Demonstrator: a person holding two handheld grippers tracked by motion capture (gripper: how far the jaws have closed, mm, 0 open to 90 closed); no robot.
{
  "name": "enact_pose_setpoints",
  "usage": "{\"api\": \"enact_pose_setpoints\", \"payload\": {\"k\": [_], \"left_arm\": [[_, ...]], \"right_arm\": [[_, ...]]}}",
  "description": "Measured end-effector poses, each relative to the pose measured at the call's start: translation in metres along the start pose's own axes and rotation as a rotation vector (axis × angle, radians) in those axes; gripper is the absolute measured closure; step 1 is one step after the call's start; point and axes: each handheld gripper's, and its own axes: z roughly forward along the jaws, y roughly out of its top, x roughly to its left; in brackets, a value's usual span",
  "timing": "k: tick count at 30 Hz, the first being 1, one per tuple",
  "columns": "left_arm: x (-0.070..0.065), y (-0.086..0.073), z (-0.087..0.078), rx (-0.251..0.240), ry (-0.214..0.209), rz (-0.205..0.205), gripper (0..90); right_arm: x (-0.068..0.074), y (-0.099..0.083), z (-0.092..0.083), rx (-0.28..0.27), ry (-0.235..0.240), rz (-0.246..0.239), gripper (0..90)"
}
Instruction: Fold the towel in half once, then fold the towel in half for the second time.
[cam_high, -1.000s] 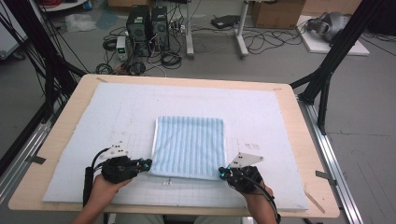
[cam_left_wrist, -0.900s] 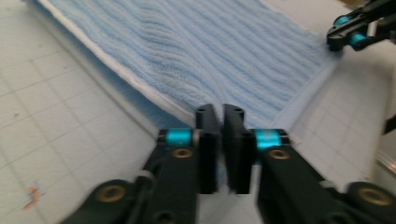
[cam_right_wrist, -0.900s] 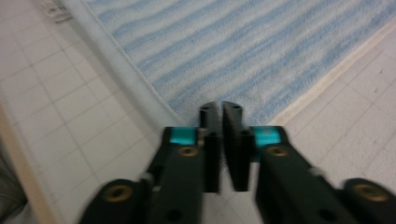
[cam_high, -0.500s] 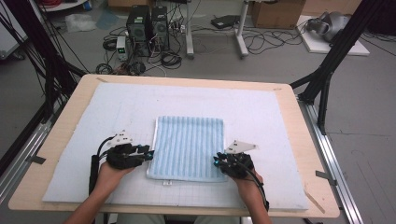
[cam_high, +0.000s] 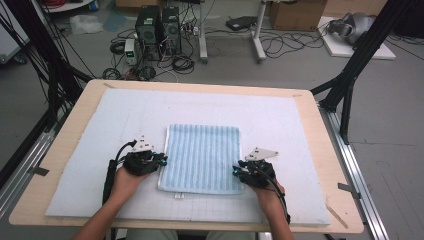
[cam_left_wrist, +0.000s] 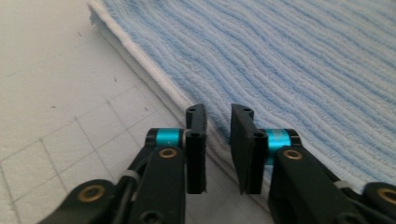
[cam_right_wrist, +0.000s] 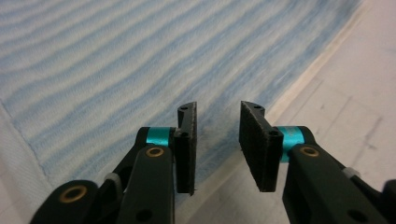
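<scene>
While the folded blue striped towel (cam_high: 202, 158) lies flat at the near middle of the worktop (cam_high: 70, 119), the left gripper (cam_high: 159, 159) and right gripper (cam_high: 238, 171) flank its near edges; both sets of fingers have just been opening (nothing held), likely having released the fold.

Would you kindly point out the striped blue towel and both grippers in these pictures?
striped blue towel (cam_high: 202, 157): high view, middle of its top face.
left gripper (cam_left_wrist: 214, 140): left gripper view, gap midway between its fingertips.
right gripper (cam_right_wrist: 217, 140): right gripper view, gap midway between its fingertips.
</scene>
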Motion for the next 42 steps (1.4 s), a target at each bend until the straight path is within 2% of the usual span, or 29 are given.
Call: {"api": "enact_pose_setpoints", "payload": {"k": [1,2,3,4,6,8,11,14,17,21,26,38,42], "left_arm": [[0.003,-0.001,-0.002,-0.030,-0.018,-0.028,62.8],[0.007,-0.002,-0.004,-0.049,-0.040,-0.038,60.6],[0.011,-0.003,-0.005,-0.093,-0.067,-0.053,58.3],[0.013,-0.004,-0.007,-0.117,-0.083,-0.039,55.0],[0.017,-0.005,-0.012,-0.171,-0.109,0.031,52.7],[0.020,-0.005,-0.015,-0.214,-0.138,0.029,44.2],[0.021,-0.003,-0.019,-0.232,-0.125,0.009,29.9],[0.022,-0.003,-0.021,-0.242,-0.098,-0.007,17.3],[0.026,-0.005,-0.027,-0.262,-0.092,-0.044,17.2],[0.028,-0.006,-0.032,-0.271,-0.082,-0.069,17.2],[0.031,-0.004,-0.033,-0.280,-0.092,-0.094,17.2],[0.042,-0.001,-0.029,-0.274,-0.081,-0.121,17.6],[0.050,0.009,-0.027,-0.255,-0.078,-0.131,19.0]], "right_arm": [[-0.001,0.001,-0.002,-0.018,-0.004,0.001,60.9],[-0.003,0.002,-0.004,-0.035,-0.013,0.009,57.5],[-0.004,0.003,-0.006,-0.036,-0.022,0.014,54.3],[-0.006,0.005,-0.008,-0.050,-0.040,0.016,49.4],[-0.009,0.006,-0.012,-0.066,-0.055,0.021,42.3],[-0.012,0.008,-0.018,-0.093,-0.075,0.015,32.6],[-0.016,0.009,-0.024,-0.128,-0.086,0.017,21.4],[-0.018,0.009,-0.025,-0.139,-0.081,0.016,15.9],[-0.019,0.009,-0.022,-0.138,-0.095,0.006,12.1],[-0.020,0.009,-0.022,-0.144,-0.093,0.011,11.7],[-0.020,0.009,-0.023,-0.143,-0.092,0.015,11.6],[-0.019,0.007,-0.021,-0.126,-0.073,0.026,11.6],[-0.019,0.007,-0.021,-0.123,-0.063,0.018,11.6]]}}
